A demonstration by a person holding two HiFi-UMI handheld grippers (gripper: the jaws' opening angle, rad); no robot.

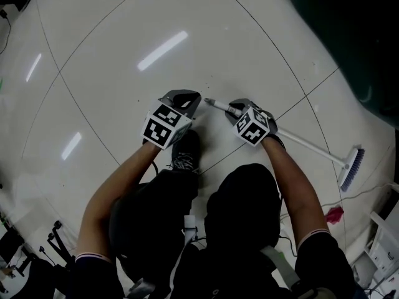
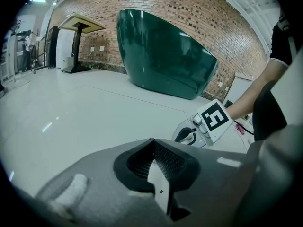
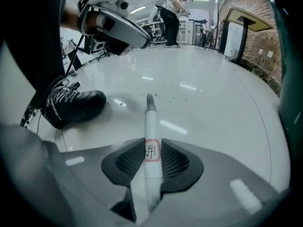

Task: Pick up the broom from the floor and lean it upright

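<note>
Firmly hold broom (image 1: 312, 145), lying on floor (image 1: 124, 42) toward four o'clock, in right gripper (image 1: 234, 108) clamped near handle tip; raise that end, pivoting on brush head; open shut, empty left gripper (image 1: 187, 98) for support.

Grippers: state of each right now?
Left gripper: shut, empty.
Right gripper: shut on broom handle.

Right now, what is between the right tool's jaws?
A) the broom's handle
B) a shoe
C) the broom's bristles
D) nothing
A: the right gripper view shows the white handle running between the pads of the right tool.
</note>
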